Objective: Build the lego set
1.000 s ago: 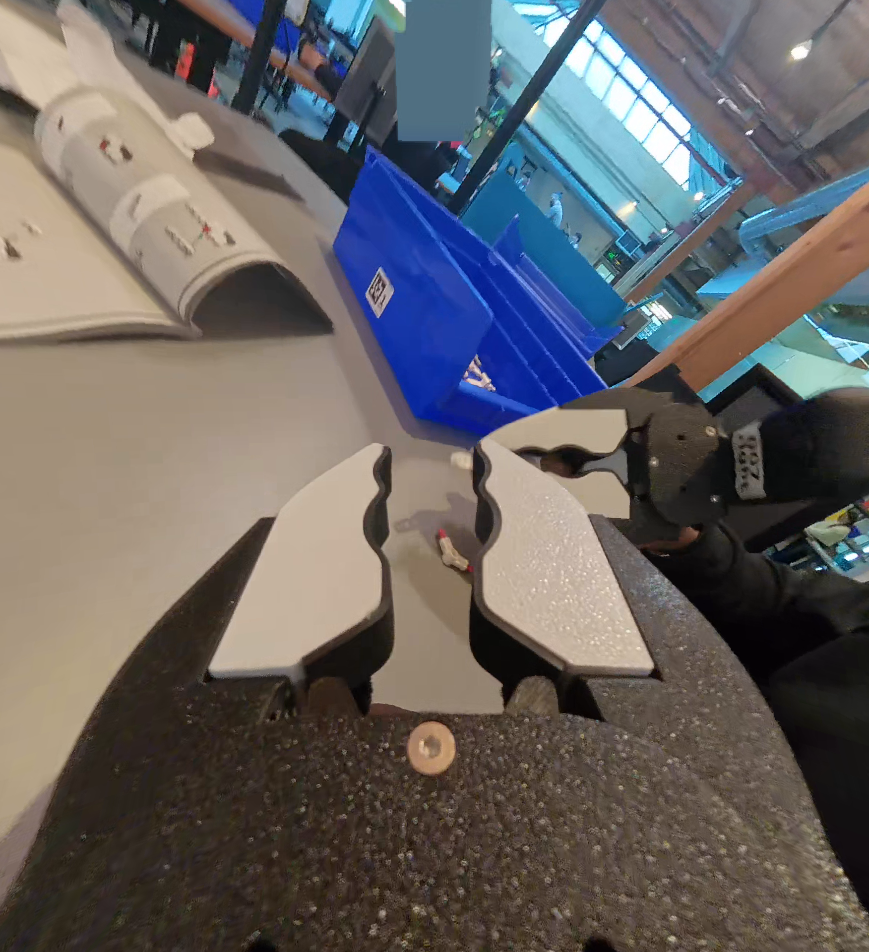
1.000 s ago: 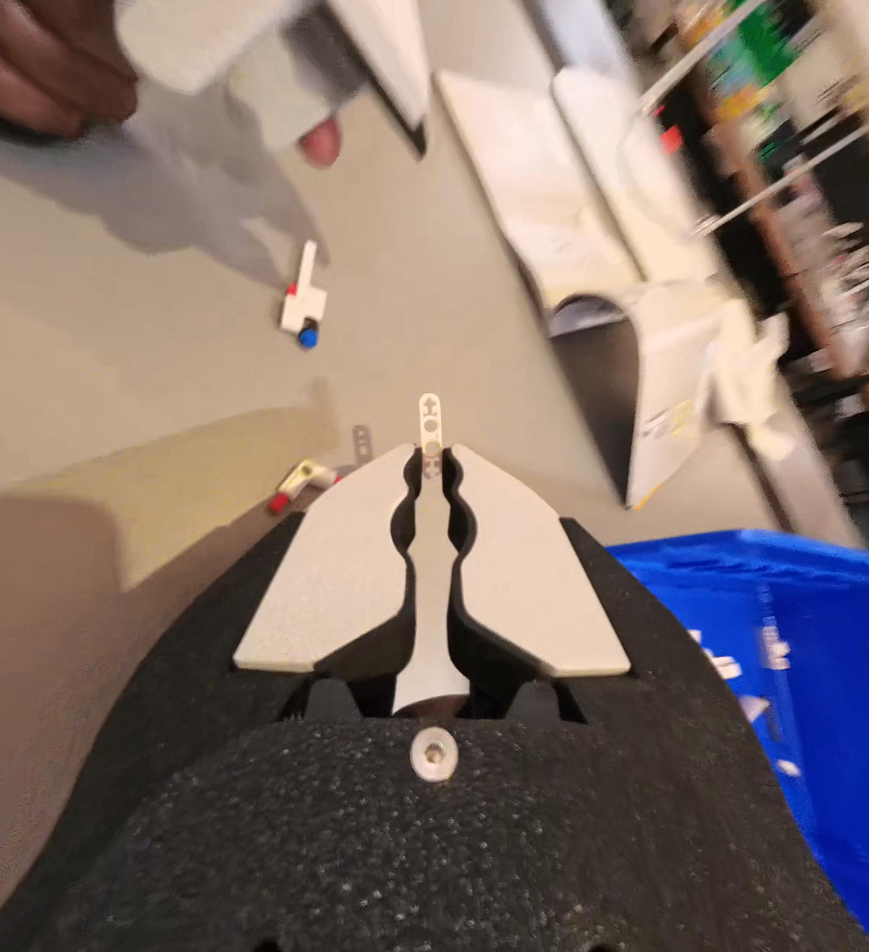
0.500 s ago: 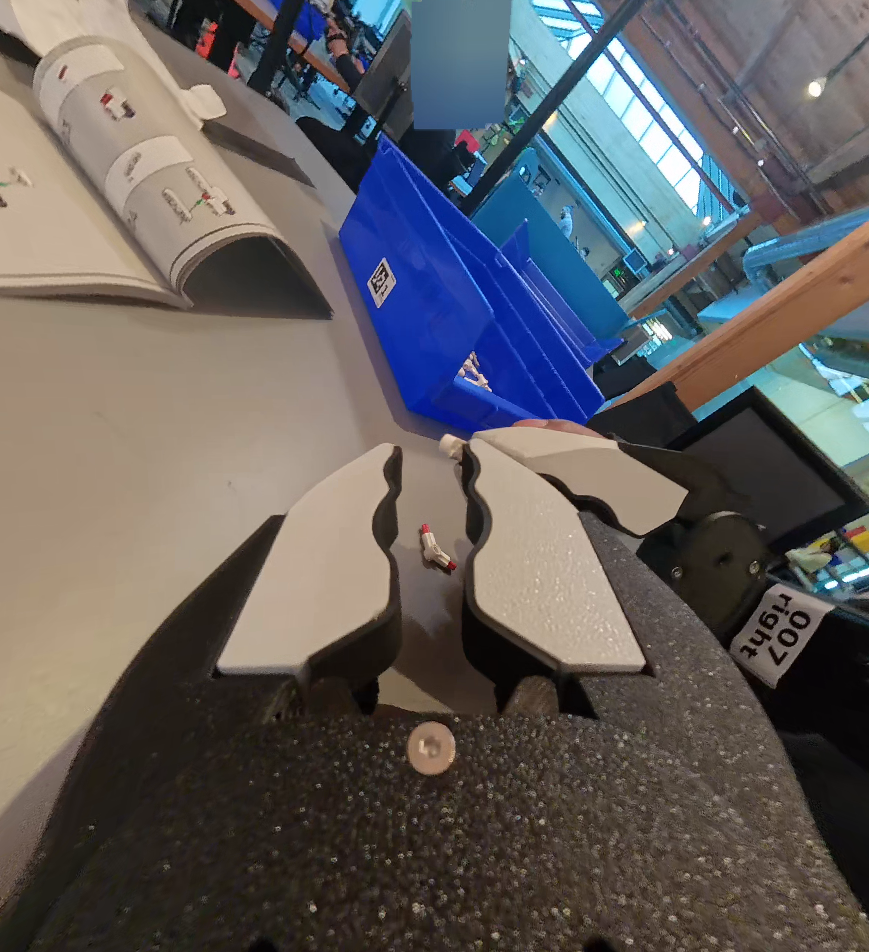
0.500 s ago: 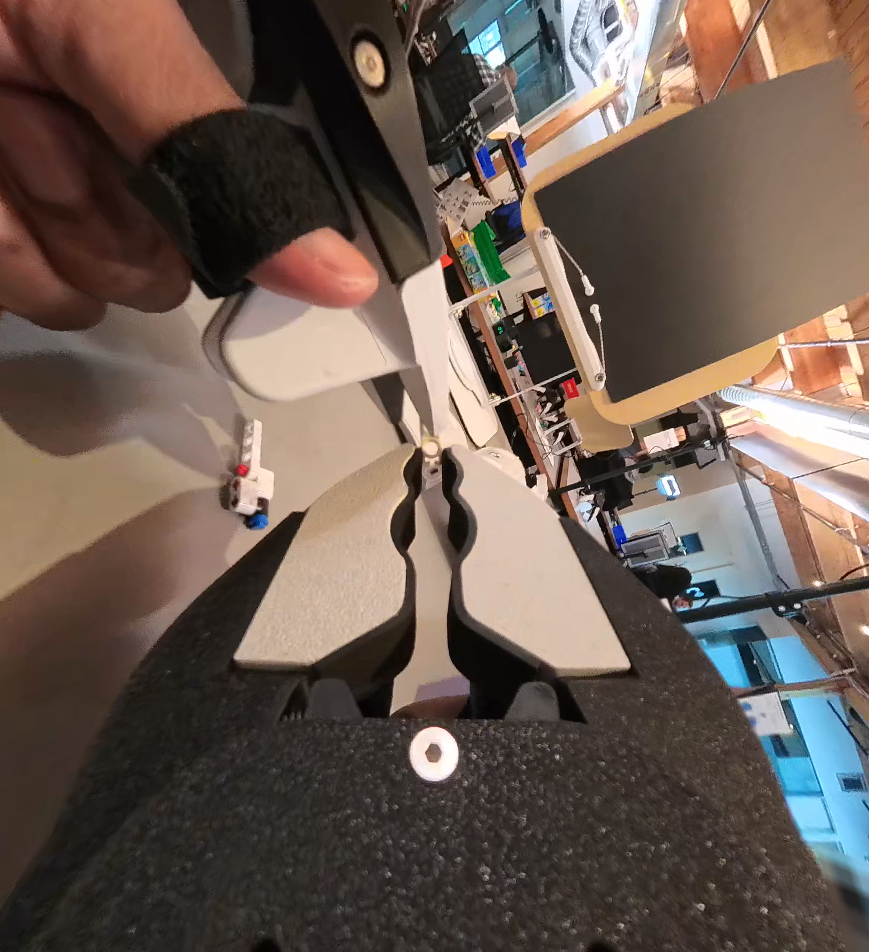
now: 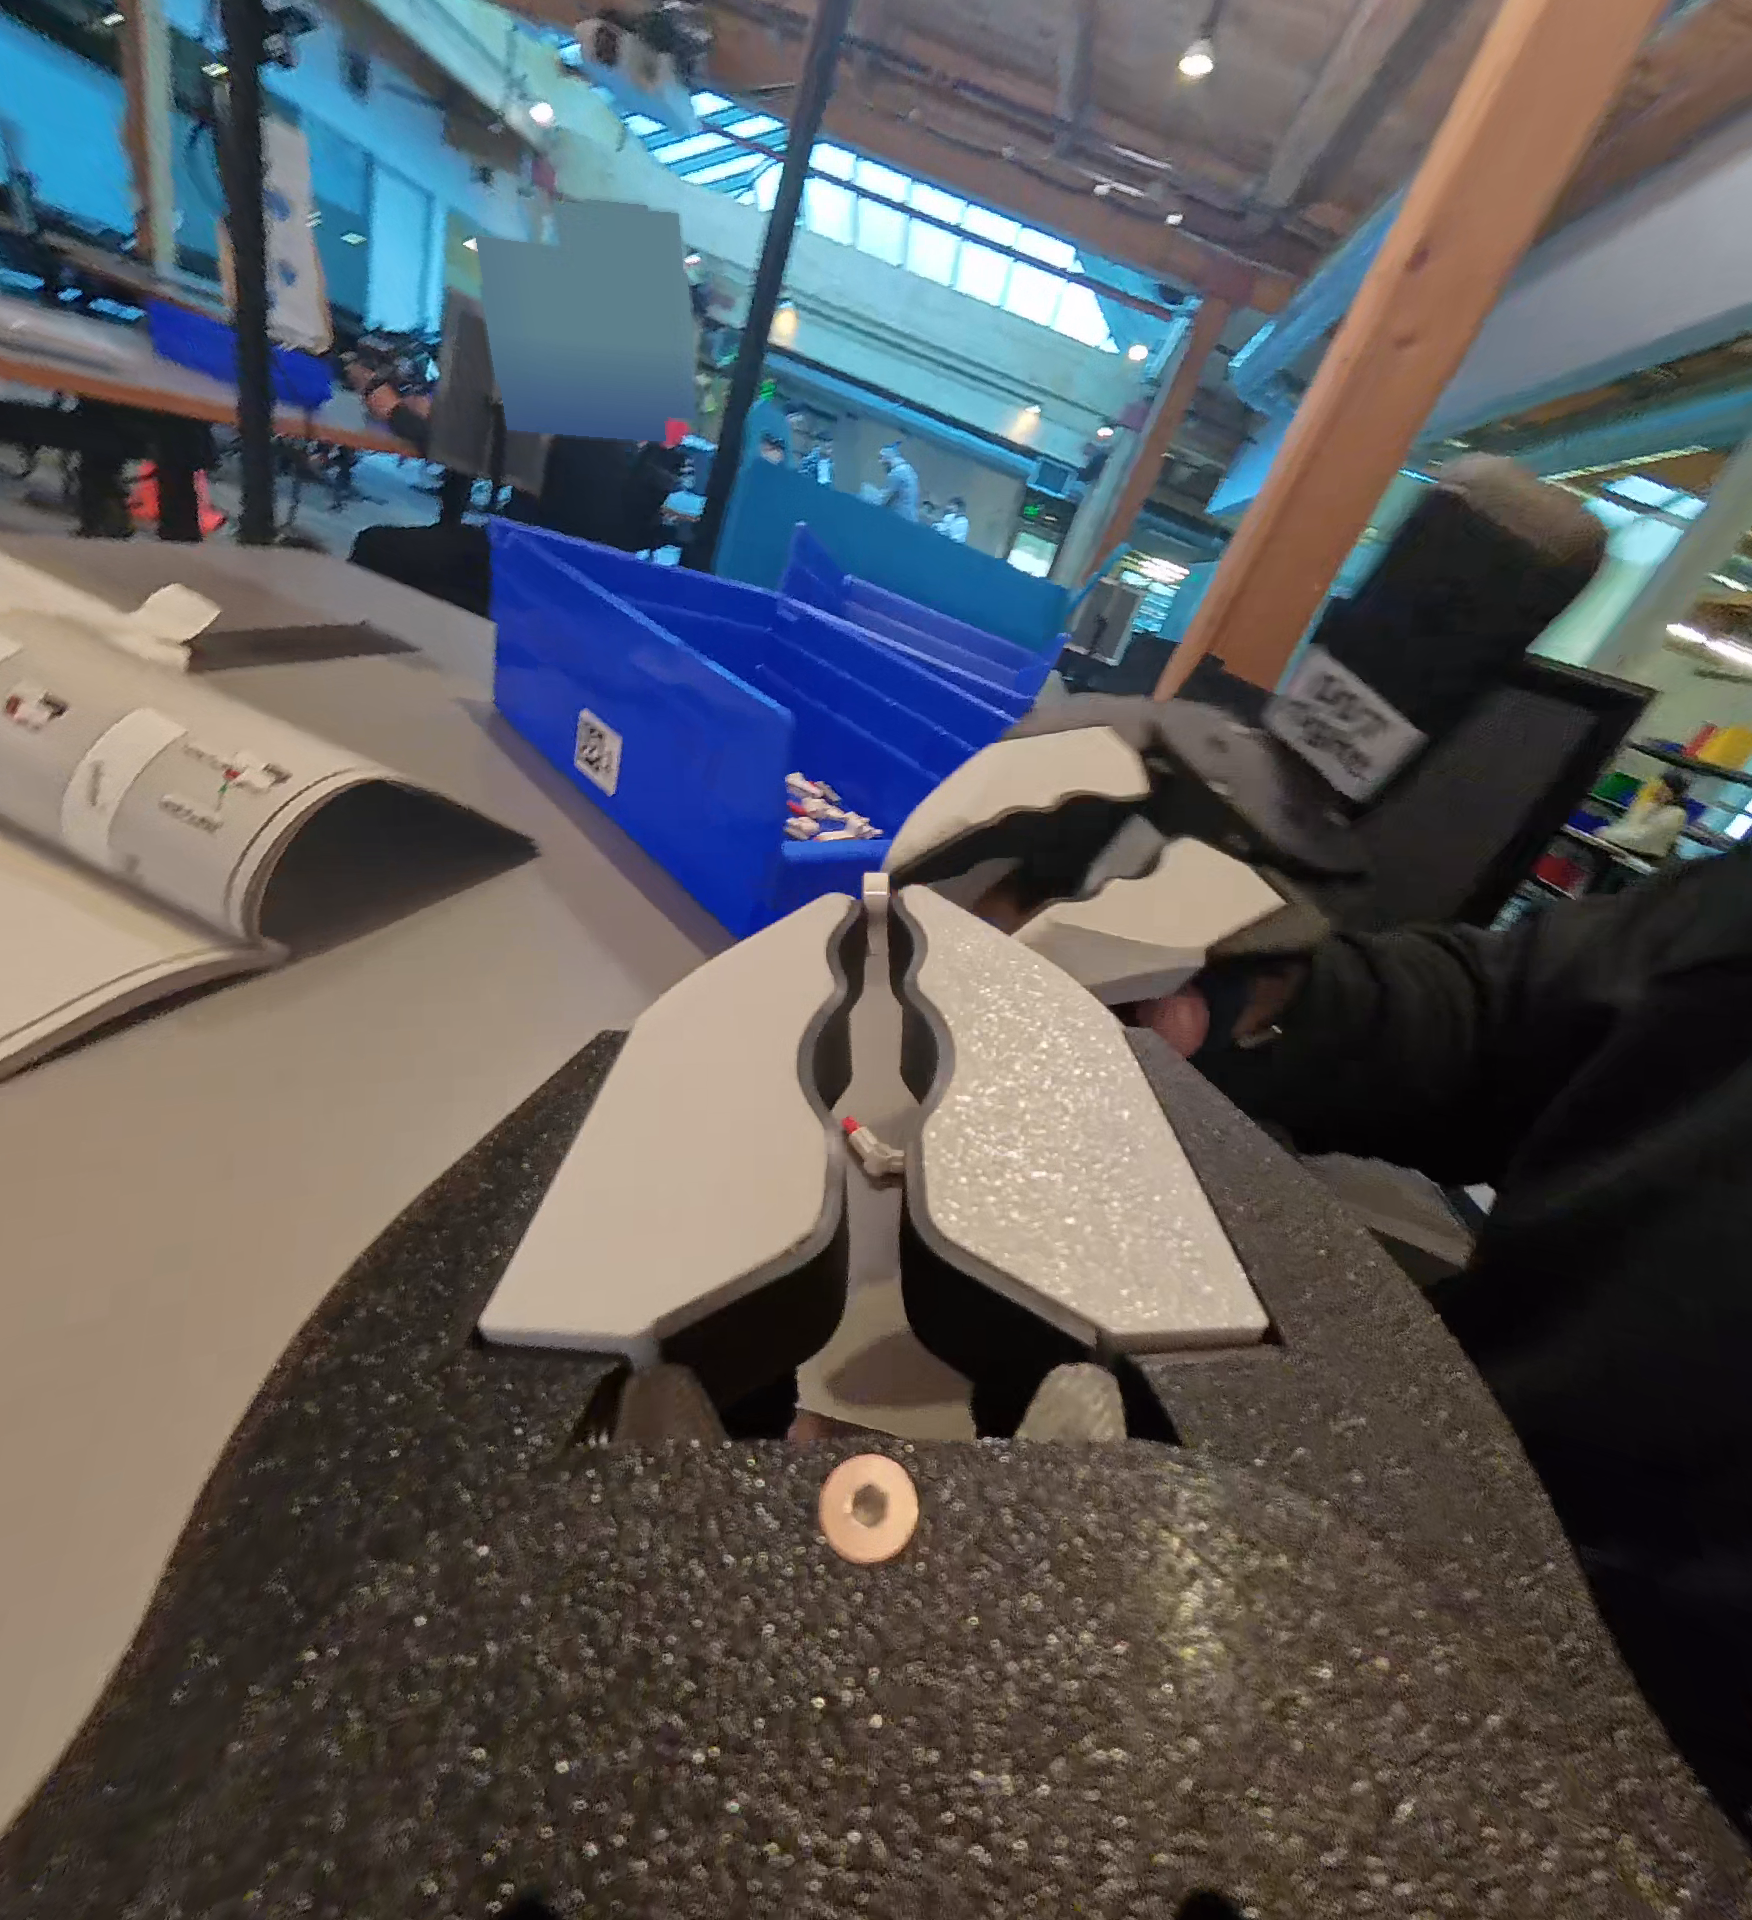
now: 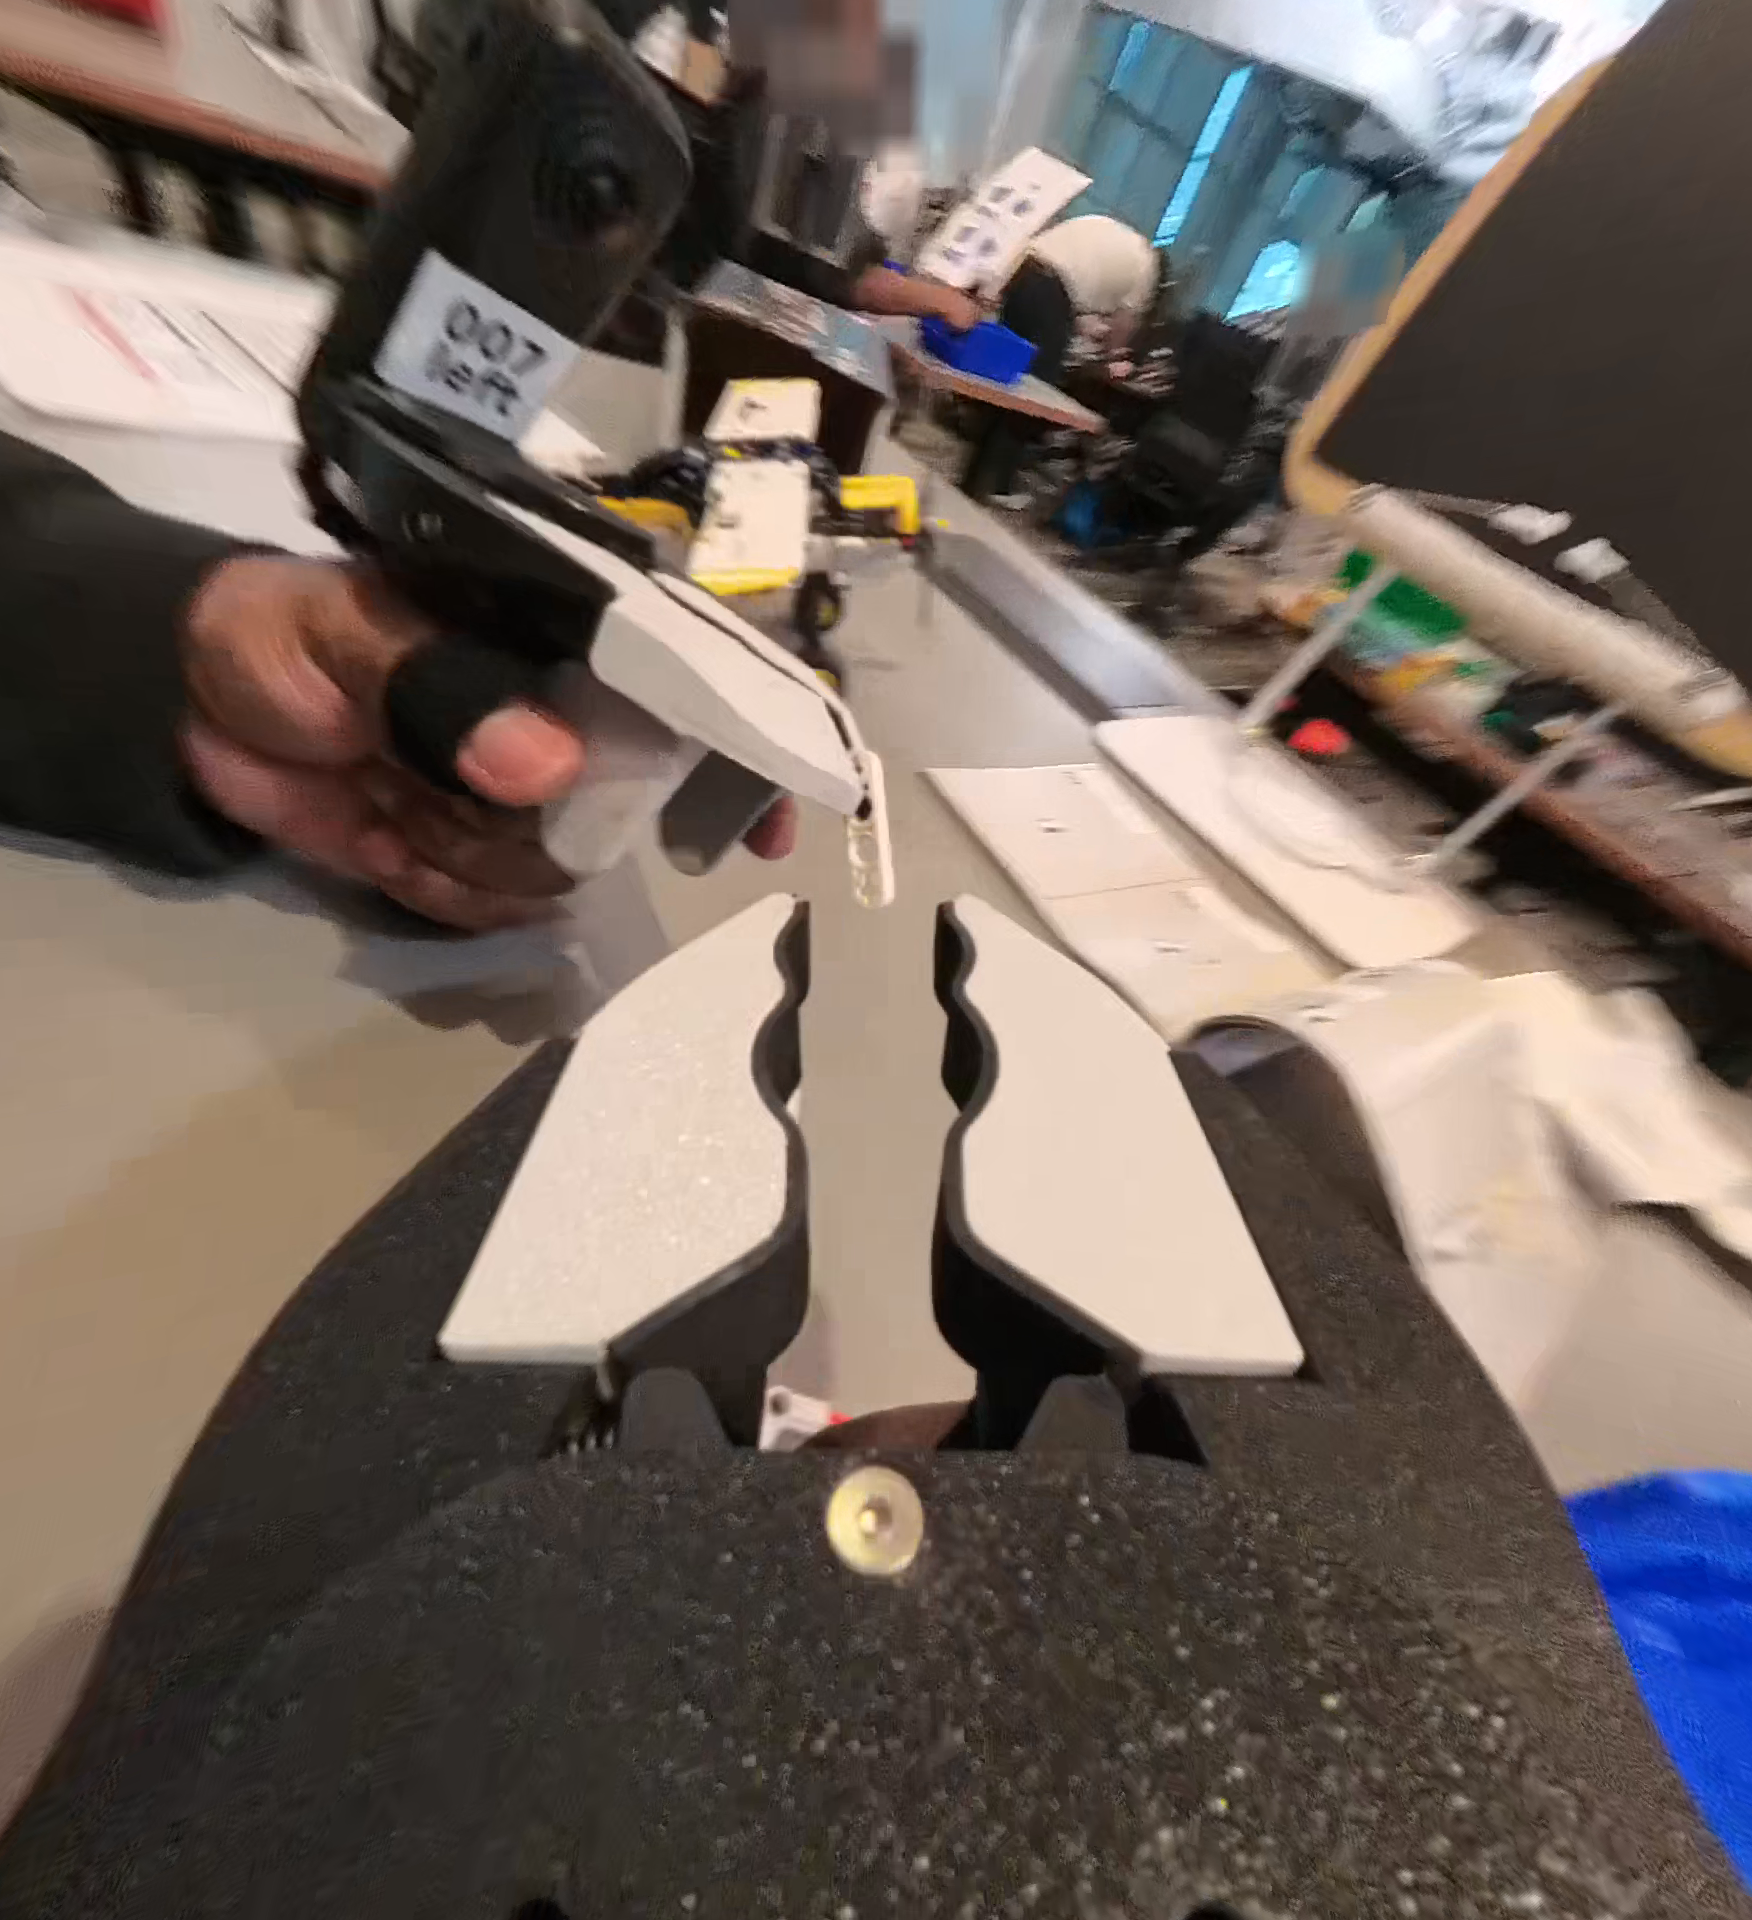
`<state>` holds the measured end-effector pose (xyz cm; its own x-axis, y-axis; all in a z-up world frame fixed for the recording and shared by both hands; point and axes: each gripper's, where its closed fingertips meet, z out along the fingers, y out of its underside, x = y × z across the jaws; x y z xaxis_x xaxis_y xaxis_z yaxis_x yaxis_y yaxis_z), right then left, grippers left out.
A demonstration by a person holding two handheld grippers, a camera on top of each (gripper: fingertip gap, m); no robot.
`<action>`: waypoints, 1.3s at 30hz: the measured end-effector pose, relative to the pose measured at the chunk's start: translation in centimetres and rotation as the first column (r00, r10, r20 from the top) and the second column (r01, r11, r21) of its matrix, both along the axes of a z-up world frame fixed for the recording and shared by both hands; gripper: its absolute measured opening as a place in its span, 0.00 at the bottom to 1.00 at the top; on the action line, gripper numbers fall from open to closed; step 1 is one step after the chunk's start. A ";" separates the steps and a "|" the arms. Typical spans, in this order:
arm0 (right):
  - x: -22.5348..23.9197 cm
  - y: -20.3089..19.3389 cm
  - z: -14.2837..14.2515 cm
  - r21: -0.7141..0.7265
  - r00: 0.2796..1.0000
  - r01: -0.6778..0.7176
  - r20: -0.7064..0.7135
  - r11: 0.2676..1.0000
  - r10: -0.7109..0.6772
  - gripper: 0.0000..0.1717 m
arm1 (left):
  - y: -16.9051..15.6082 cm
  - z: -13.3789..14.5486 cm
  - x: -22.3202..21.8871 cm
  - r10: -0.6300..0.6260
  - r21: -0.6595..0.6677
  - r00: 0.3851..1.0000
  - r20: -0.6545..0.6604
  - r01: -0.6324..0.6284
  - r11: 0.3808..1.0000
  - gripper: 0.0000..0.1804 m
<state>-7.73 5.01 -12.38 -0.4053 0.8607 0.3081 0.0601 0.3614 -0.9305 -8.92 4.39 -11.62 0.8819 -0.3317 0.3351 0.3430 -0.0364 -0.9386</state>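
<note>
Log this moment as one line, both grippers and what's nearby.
left gripper: shut on white beam | right gripper: open, empty, beside beam | table: blue bin, open booklet

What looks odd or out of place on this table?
A small loose piece with a red tip lies alone on the grey table, outside the blue bin that holds similar pieces. The open booklet has pages arching up rather than lying flat. Nothing looks spilled or broken.
</note>
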 end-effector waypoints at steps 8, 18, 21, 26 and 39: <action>0.6 -1.4 -0.1 -0.138 0.974 -0.205 0.073 0.969 0.216 0.10 | -0.7 0.8 1.9 -0.130 0.075 0.991 -0.017 0.131 0.989 0.02; -1.4 1.0 0.3 0.005 0.997 0.070 -0.038 0.998 -0.069 0.03 | 0.9 -0.4 -0.1 -0.027 -0.057 0.949 0.314 0.047 0.997 0.16; -1.7 1.4 -0.1 0.137 0.982 0.178 -0.088 0.974 -0.167 0.03 | 1.4 -0.8 0.3 0.000 -0.094 0.908 0.419 0.043 0.995 0.16; -1.7 0.6 -0.1 0.252 0.966 0.238 -0.157 0.938 -0.203 0.03 | 1.5 -0.8 0.5 0.035 -0.101 0.850 0.525 0.021 0.995 0.15; -2.0 0.4 -0.7 0.293 0.959 0.274 -0.154 0.916 -0.237 0.03 | 1.5 -1.0 0.1 0.071 -0.113 0.814 0.576 -0.007 0.994 0.08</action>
